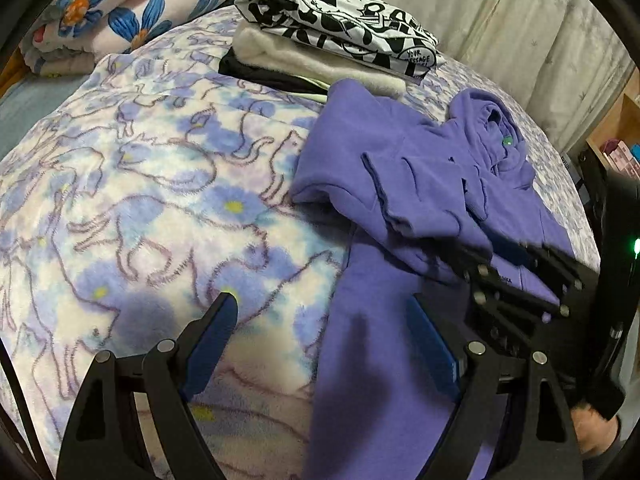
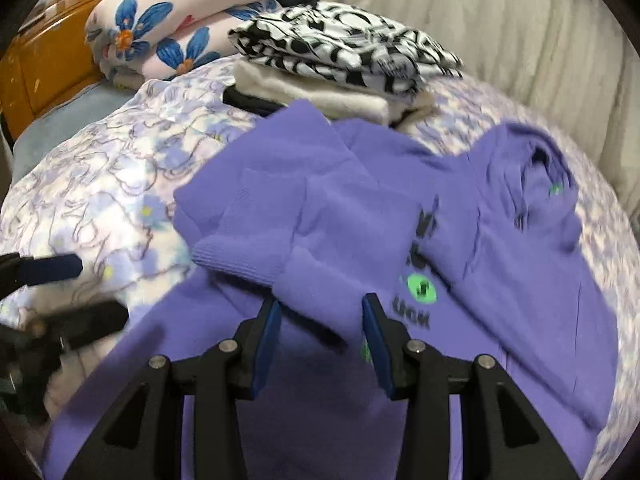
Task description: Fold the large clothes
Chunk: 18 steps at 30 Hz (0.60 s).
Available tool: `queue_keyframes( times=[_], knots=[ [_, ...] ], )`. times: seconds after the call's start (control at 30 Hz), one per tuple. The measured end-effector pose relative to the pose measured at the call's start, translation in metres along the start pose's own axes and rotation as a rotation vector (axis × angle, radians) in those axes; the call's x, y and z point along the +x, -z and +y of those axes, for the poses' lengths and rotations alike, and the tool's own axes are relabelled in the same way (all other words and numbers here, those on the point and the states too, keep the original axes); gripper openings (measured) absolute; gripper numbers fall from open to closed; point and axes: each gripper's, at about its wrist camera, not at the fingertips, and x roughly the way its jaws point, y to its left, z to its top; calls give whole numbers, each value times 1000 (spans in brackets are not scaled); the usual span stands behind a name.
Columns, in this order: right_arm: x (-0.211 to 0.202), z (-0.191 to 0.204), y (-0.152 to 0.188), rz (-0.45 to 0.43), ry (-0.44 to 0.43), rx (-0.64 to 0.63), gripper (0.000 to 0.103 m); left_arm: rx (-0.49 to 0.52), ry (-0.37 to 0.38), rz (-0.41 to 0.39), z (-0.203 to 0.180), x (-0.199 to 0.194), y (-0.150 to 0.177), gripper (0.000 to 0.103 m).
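Purple hoodie (image 2: 360, 216) lay partly folded on the bed (image 1: 140, 200), below the stacked clothes (image 1: 340, 40). Thick, soft, limp fleece; best pinched at hem corners. Left gripper (image 1: 324, 340) released; right gripper (image 2: 322, 332) half-open, holding nothing.

Hoodie (image 2: 360, 220) before folded stack (image 2: 344, 60)

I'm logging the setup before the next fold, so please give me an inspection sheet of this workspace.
Surface: bed under a fleece blanket with a purple cat print.
Job's things: purple hoodie spread out, sleeves folded across its front.
Clutter: stack of folded clothes at the far side, black-and-white print on top; floral bedding behind it.
Grippers: left gripper open over the hoodie's edge, empty; right gripper part open above the hoodie, nothing clamped.
Cables: nothing seen.
Surroundings: pale curtain, wooden headboard, shelf beside the bed.
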Motion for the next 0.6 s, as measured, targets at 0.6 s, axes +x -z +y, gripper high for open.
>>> queue_keyframes(
  times=[0.6],
  knots=[
    [-89,-224,55,-256,-48,884,32,56,22,-16,-26,-5,3,85]
  ],
)
